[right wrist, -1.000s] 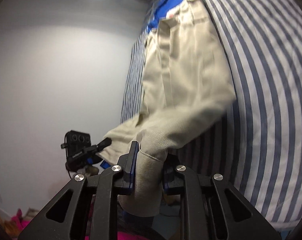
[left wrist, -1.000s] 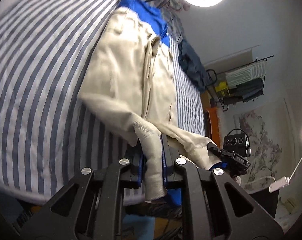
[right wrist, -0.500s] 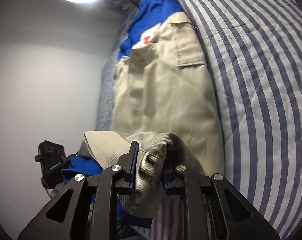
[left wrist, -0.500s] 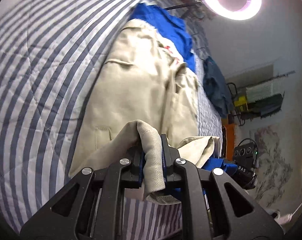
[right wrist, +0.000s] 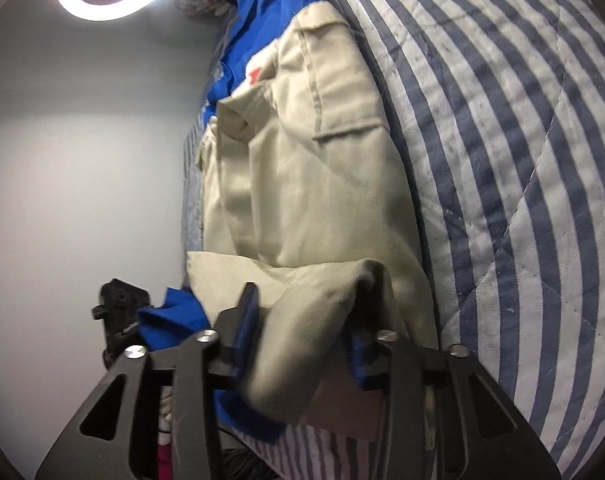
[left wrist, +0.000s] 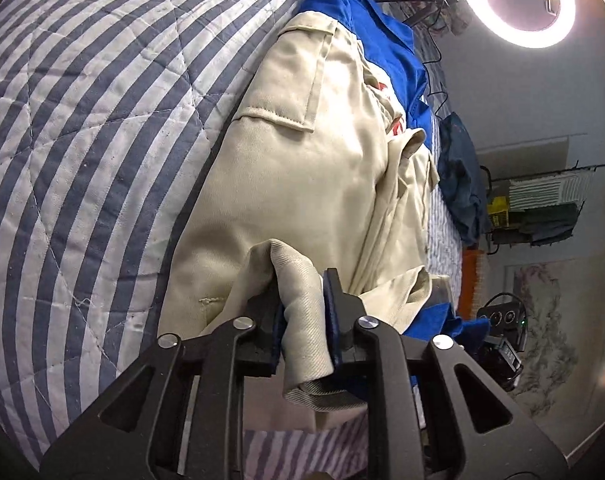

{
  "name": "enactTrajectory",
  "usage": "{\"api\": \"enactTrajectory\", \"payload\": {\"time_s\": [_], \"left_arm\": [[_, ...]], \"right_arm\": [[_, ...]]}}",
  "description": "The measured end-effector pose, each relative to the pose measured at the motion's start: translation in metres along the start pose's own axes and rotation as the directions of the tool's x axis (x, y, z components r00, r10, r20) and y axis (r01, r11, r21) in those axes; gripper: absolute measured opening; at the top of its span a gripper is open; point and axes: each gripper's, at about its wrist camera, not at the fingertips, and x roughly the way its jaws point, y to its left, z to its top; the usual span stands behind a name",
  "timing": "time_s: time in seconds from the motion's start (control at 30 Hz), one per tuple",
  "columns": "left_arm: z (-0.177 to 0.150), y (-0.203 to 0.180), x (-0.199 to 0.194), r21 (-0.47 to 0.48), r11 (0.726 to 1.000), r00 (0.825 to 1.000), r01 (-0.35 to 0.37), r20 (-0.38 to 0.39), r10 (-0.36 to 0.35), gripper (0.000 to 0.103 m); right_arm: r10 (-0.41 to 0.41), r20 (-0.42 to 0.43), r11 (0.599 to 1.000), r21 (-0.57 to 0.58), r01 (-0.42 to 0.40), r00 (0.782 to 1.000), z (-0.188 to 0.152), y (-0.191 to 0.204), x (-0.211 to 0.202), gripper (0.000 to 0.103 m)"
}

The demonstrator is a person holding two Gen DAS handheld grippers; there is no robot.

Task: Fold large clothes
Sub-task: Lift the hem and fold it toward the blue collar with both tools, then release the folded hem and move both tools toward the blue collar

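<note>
Jacket [left wrist: 302, 184] hem between left gripper [left wrist: 302, 312] fingers

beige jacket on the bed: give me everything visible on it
The beige jacket looks like woven cotton twill, with a stitched flap pocket near its far end. It lies lengthwise on the striped quilt, over a blue garment that shows past its far end and near corner. Its near end is folded back onto the body. The left claw pinches one bunched corner, jaws just easing; the right claw has just opened, cloth loose between its jaws.
</note>
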Motion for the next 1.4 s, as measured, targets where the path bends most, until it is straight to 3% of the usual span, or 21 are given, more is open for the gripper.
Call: {"api": "enactTrajectory", "payload": {"time_s": [0.07, 0.1, 0.17, 0.23, 0.33, 0.43, 0.53, 0.6, 0.67, 0.73, 0.8, 0.87, 0.97, 1.1, 1.13, 1.2, 1.3, 1.4], "left_arm": [[0.004, -0.001, -0.008, -0.014, 0.999, 1.000, 0.030, 0.008, -0.030, 0.028], [0.005, -0.002, -0.012, -0.017, 0.999, 0.999, 0.040, 0.016, -0.040, 0.032], [0.009, -0.006, -0.024, -0.011, 0.998, 0.996, 0.070, 0.048, -0.069, 0.056], [0.012, -0.010, -0.038, 0.010, 0.996, 0.992, 0.083, 0.094, -0.084, 0.062], [0.016, -0.018, -0.062, 0.073, 0.995, 0.984, 0.071, 0.157, -0.082, 0.062], [0.009, -0.025, -0.078, 0.178, 0.983, 0.973, -0.035, 0.232, -0.007, 0.062], [-0.003, -0.022, -0.070, 0.235, 0.970, 0.980, -0.064, 0.197, 0.017, 0.060], [-0.014, -0.023, -0.055, 0.275, 0.957, 0.987, -0.088, 0.155, 0.046, 0.047], [-0.026, -0.030, -0.047, 0.330, 0.937, 0.987, -0.118, 0.141, 0.075, 0.036], [-0.036, -0.040, -0.042, 0.392, 0.910, 0.986, -0.138, 0.143, 0.087, 0.034], [-0.041, -0.052, -0.034, 0.455, 0.872, 0.979, -0.178, 0.167, 0.113, 0.034], [-0.036, -0.057, -0.023, 0.470, 0.857, 0.973, -0.213, 0.186, 0.139, 0.034], [-0.019, -0.059, -0.004, 0.445, 0.860, 0.963, -0.248, 0.211, 0.168, 0.034], [0.000, -0.055, 0.027, 0.453, 0.825, 0.938, -0.338, 0.239, 0.253, 0.035], [0.005, -0.048, 0.036, 0.436, 0.831, 0.936, -0.346, 0.227, 0.270, 0.036], [0.007, -0.038, 0.041, 0.414, 0.852, 0.942, -0.321, 0.236, 0.239, 0.037], [0.005, -0.046, 0.041, 0.459, 0.812, 0.930, -0.359, 0.249, 0.270, 0.037], [0.002, -0.051, 0.024, 0.452, 0.812, 0.924, -0.368, 0.276, 0.265, 0.037]], "right_arm": [[0.036, 0.019, 0.999, 0.010, -0.036, 0.999, 0.002, 0.000, -0.014, 0.061], [0.052, 0.028, 0.998, 0.018, -0.053, 0.998, 0.003, -0.001, -0.022, 0.062], [0.053, 0.067, 0.998, 0.012, -0.054, 0.996, 0.004, -0.002, -0.039, 0.067], [0.054, 0.095, 0.998, -0.023, -0.052, 0.994, 0.004, -0.001, -0.057, 0.067], [0.016, 0.123, 0.990, -0.142, 0.001, 0.992, -0.003, 0.008, -0.074, 0.067], [-0.077, 0.128, 0.962, -0.252, 0.107, 0.989, -0.017, 0.016, -0.071, 0.067], [-0.136, 0.120, 0.939, -0.300, 0.166, 0.983, -0.029, 0.016, -0.059, 0.067], [-0.181, 0.122, 0.922, -0.325, 0.212, 0.976, -0.032, 0.018, -0.050, 0.064], [-0.212, 0.143, 0.898, -0.362, 0.250, 0.967, -0.034, 0.025, -0.047, 0.049], [-0.212, 0.184, 0.861, -0.429, 0.273, 0.960, -0.042, 0.043, -0.047, 0.042], [-0.172, 0.188, 0.834, -0.494, 0.245, 0.967, -0.048, 0.059, -0.043, 0.042], [-0.174, 0.177, 0.793, -0.558, 0.245, 0.969, -0.053, 0.074, -0.031, 0.042], [-0.230, 0.209, 0.724, -0.616, 0.311, 0.950, -0.049, 0.089, -0.004, 0.042], [-0.362, 0.256, 0.675, -0.591, 0.442, 0.896, -0.027, 0.075, 0.030, 0.042], [-0.390, 0.243, 0.670, -0.587, 0.455, 0.888, -0.022, 0.067, 0.038, 0.039], [-0.412, 0.230, 0.661, -0.590, 0.463, 0.882, -0.016, 0.054, 0.047, 0.038], [-0.416, 0.258, 0.636, -0.603, 0.482, 0.872, -0.018, 0.055, 0.045, 0.038], [-0.403, 0.250, 0.654, -0.594, 0.468, 0.880, -0.022, 0.062, 0.027, 0.038]]}}
